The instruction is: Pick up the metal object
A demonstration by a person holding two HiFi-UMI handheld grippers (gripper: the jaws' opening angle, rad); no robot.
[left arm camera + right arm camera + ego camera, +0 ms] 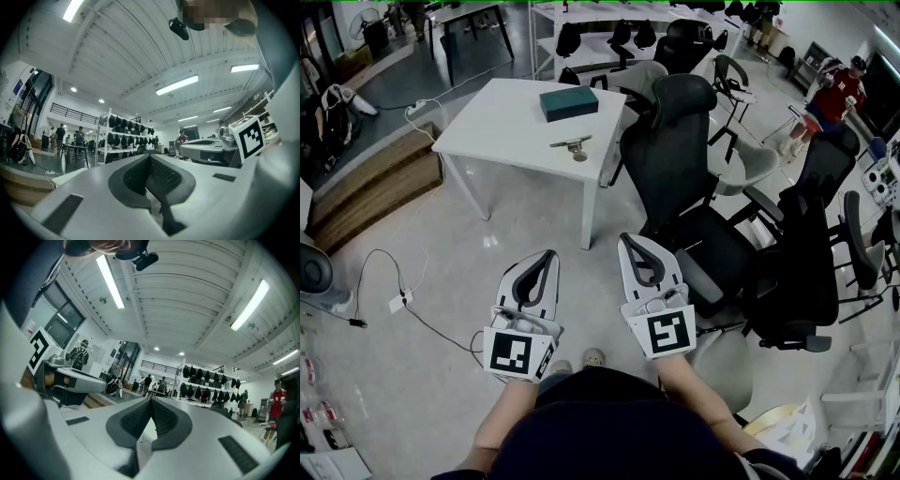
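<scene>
The metal object (573, 145), a small silvery piece, lies near the front edge of a white table (497, 131) in the head view. Both grippers are held low near the person's body, well short of the table. In that view my left gripper (548, 253) and my right gripper (628, 239) point forward side by side over the floor. Both have their jaws together with nothing between them. The left gripper view shows the left gripper (150, 157) tilted up toward the ceiling, pads meeting. The right gripper view shows the right gripper (151, 399) shut the same way. Neither gripper view shows the metal object.
A teal box (568, 102) sits on the table behind the metal object. Black office chairs (675, 159) crowd the table's right side. A cable and power strip (401, 302) lie on the floor at left, beside a wooden step (375, 187). A person in red (839, 94) stands far right.
</scene>
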